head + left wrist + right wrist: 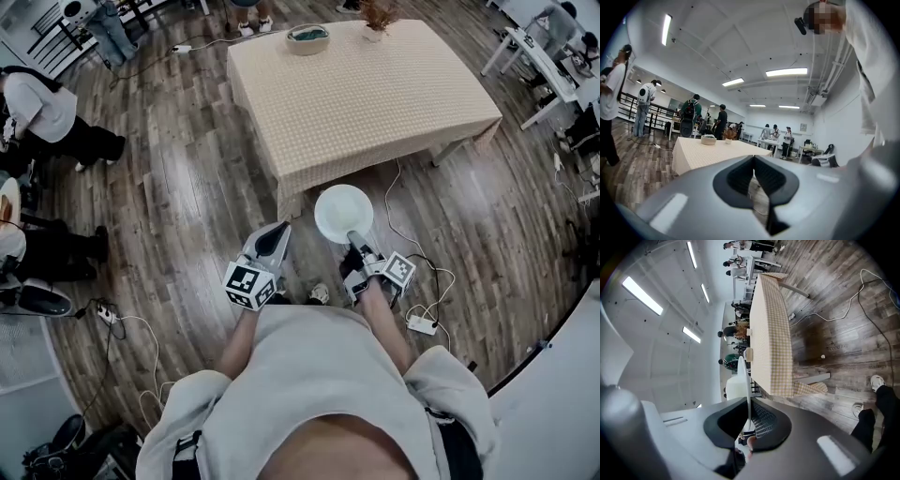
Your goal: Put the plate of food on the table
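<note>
right tongs (358,241) grip the rim of a round white plate (341,212), held just off the near edge of the beige checked-cloth worktop (366,94); left tongs (278,231) clenched together.

A greenish bowl (307,38) and, just right of it, what may be a pot of dried flowers (378,17) sit far ahead. A white power strip (422,324) lies on the wood floor (187,187), near right.
</note>
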A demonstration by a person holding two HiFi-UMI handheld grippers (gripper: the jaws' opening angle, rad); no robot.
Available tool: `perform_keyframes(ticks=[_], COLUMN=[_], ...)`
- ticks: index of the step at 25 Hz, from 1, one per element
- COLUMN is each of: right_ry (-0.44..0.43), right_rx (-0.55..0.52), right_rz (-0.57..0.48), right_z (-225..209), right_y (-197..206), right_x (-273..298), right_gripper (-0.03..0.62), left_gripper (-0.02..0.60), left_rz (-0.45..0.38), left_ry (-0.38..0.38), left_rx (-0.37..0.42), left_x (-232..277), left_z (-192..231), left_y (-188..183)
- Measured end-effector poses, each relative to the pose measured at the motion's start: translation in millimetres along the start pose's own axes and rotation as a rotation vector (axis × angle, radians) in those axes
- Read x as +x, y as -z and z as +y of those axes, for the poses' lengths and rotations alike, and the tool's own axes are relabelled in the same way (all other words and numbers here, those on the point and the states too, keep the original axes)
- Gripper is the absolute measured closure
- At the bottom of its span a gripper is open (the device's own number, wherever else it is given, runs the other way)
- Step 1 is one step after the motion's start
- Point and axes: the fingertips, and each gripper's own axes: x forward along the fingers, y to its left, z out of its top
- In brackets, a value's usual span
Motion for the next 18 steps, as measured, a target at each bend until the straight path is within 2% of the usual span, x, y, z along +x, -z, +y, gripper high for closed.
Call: perform_keyframes(ticks=[11, 18], right_ry=[0.02, 0.013], right_rx=[0.004, 0.005], right_rz=[0.028, 0.028], right_z=[-17, -19], right_y=[-27, -37], right_x=[-17, -12], right_gripper=[0.582, 0.582], left_gripper=[0.572, 0.571], left_rz=[0.02, 0.019], left_ry=[-0.044, -0.044], left_rx=[-0.014, -0.011], left_x=[12, 21], left_z=[-19, -19], left_y=[17, 20])
